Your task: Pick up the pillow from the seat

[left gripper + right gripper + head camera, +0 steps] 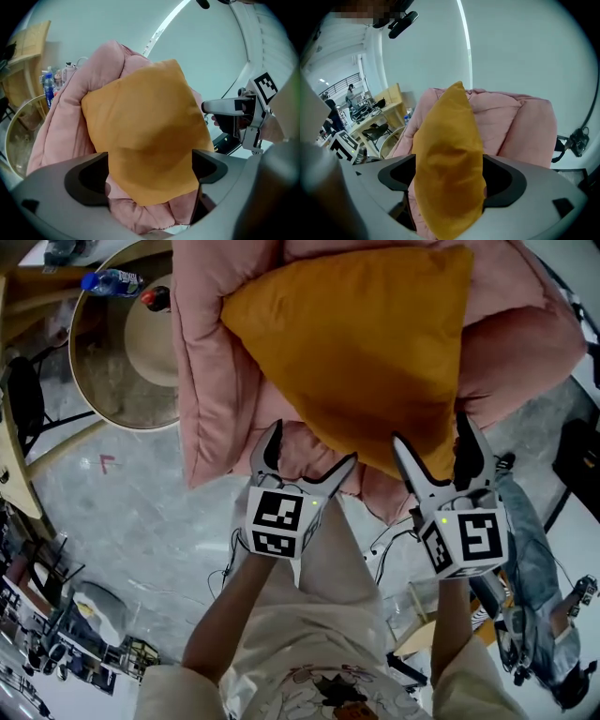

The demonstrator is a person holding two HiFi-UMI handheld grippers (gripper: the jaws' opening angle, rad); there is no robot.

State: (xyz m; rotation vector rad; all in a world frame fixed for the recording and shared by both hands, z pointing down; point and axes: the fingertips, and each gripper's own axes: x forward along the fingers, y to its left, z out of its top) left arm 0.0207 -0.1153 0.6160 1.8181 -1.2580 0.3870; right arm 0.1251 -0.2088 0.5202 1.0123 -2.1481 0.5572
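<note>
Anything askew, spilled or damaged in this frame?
Nothing spilled or damaged. The orange pillow lies turned diamond-wise on the pink seat, its lower corner between the jaws of the right gripper.

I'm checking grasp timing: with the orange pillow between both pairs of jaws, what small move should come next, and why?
Probably close both grippers on the pillow. The left gripper and the right gripper each stand open with the pillow's lower edge between their jaws. The pillow lies on the pink seat, so a squeeze seems needed before any lift.
</note>
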